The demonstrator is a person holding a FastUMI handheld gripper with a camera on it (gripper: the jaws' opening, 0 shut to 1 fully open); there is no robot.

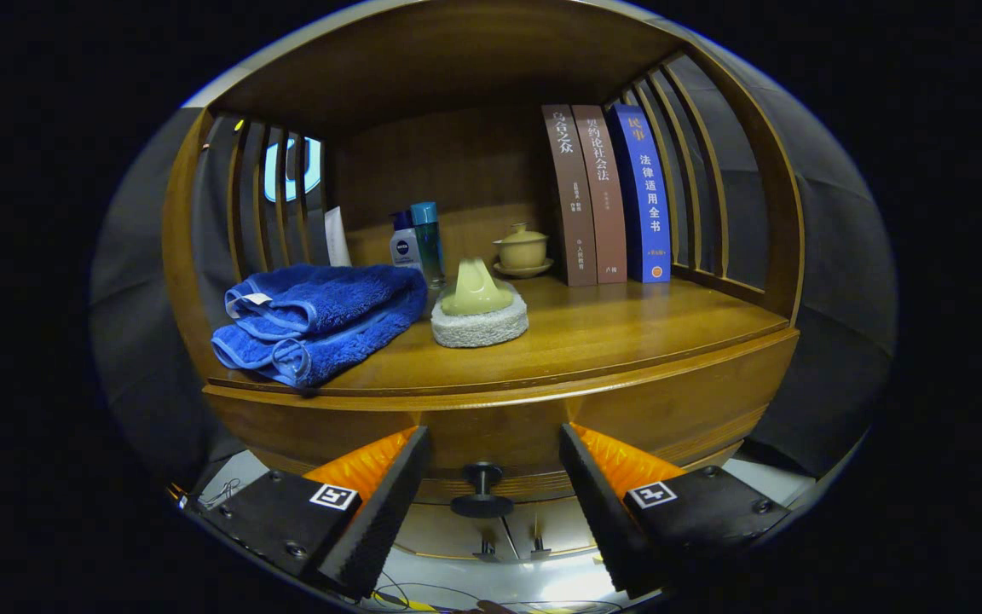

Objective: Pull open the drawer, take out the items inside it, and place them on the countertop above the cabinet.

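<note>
My hand-held gripper (491,503) is spread wide, the drawer (499,426) knob (482,490) between its fingers at 12 o'clock, untouched. Closing off-centre, I risk slipping off the small knob.

The gripper (491,490) points straight forward and level, its two fingers (384,503) spread wide apart. Both fingers reach ahead at the same height, angled slightly inward toward their tips. Neither finger presses on anything; the gap between them stays unclosed.
</note>
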